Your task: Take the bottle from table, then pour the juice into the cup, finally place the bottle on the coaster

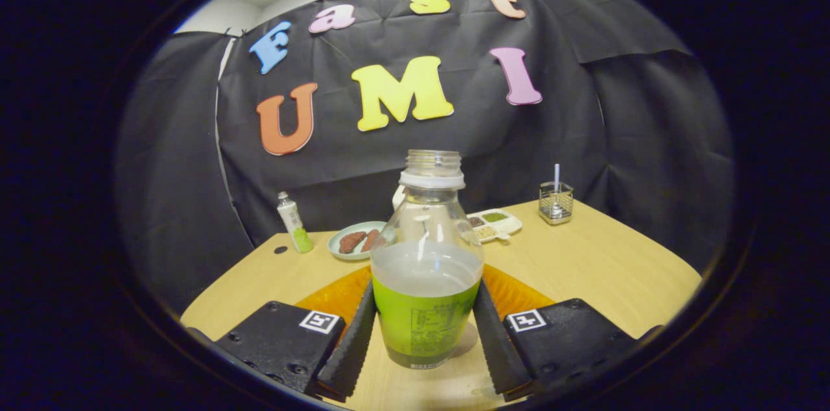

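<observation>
I am closing the tongs (425, 333) on the clear uncapped plastic bottle with a green label (426, 268); both fingers (350, 346) are pressing its labelled waist. The bottle is standing between them on the pale wooden counter (583, 262), with the orange round coaster (512, 291) just behind it. I am judging it light, thin-walled and squashy, with liquid free to slosh from the open neck, so a low, gentle hold on the label is suiting it. The label's print is too small to read. I cannot pick out the cup.
</observation>
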{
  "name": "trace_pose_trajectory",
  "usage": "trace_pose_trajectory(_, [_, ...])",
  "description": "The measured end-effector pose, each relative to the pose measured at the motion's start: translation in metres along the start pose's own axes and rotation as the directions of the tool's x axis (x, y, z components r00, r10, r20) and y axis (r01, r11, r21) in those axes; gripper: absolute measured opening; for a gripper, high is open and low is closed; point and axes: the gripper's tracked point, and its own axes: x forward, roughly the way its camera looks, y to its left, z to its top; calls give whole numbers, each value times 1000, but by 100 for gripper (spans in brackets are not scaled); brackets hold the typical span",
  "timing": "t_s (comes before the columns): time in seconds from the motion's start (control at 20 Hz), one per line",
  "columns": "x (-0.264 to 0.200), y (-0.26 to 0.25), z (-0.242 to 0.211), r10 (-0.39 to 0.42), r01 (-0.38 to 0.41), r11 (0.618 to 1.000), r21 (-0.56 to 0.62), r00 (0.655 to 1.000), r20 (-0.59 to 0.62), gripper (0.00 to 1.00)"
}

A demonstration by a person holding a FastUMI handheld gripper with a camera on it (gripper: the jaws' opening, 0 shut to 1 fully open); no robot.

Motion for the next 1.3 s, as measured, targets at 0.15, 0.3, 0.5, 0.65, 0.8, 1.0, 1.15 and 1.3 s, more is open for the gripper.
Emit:
trace_pose_trajectory(0.15, [18,0,-8,-20,20,998,-56,1000,10,80])
trace_pose_trajectory(0.3, [24,1,-4,-29,36,995,-94,997,75,80])
trace_pose_trajectory(0.5, [30,-3,-1,-81,106,982,-159,985,154,80])
trace_pose_trajectory(0.65, [37,-6,-9,-100,127,974,-186,984,147,80])
trace_pose_trajectory(0.8, [45,-4,-17,-104,128,974,-186,985,134,80])
trace_pose_trajectory(1.0, [51,0,-28,-79,98,982,-160,990,120,81])
trace_pose_trajectory(1.15, [54,-3,-33,-88,106,980,-167,990,111,82])
trace_pose_trajectory(1.3, [51,-2,-29,-79,98,981,-168,990,115,86])
